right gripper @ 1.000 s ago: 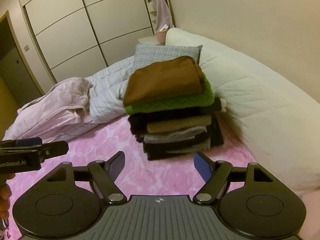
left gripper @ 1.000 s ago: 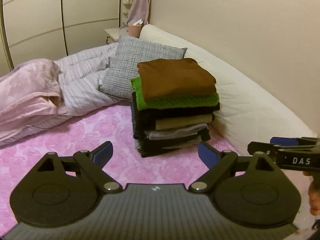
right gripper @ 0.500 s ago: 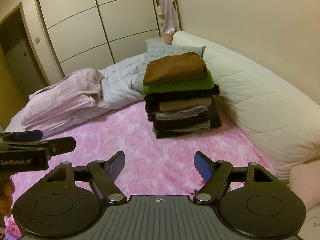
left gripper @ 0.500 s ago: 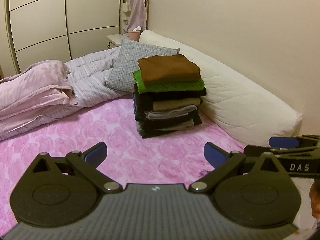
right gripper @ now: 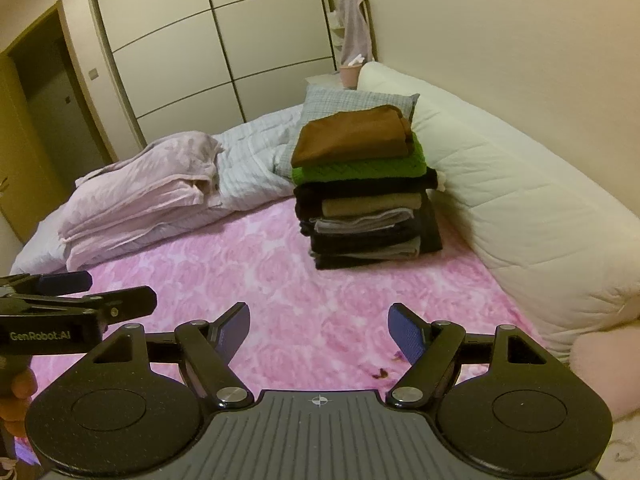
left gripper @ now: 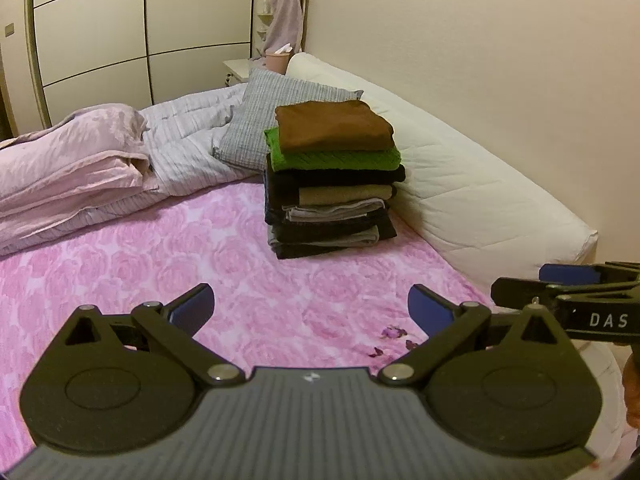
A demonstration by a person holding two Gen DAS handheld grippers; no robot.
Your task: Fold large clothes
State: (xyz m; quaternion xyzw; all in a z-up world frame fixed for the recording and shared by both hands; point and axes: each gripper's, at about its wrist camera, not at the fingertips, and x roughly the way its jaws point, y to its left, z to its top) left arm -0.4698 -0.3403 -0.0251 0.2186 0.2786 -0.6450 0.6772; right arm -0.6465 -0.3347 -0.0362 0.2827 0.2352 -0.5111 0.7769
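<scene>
One tall stack of folded clothes [left gripper: 334,178], brown top over green knit, sits on pink rose-print bedspread [left gripper: 160,264] beside white quilted bolster [left gripper: 480,196]; my left gripper [left gripper: 310,306] wide, empty.

Right view: my right gripper [right gripper: 318,328] wide, empty; same stack [right gripper: 364,192] looks finished; no unfolded garment in sight.

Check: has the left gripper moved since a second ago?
Yes. The left gripper has backed away from the stack of folded clothes; the stack looks smaller and farther up the pink bedspread. Its jaws opened wider, nothing between them.
</scene>
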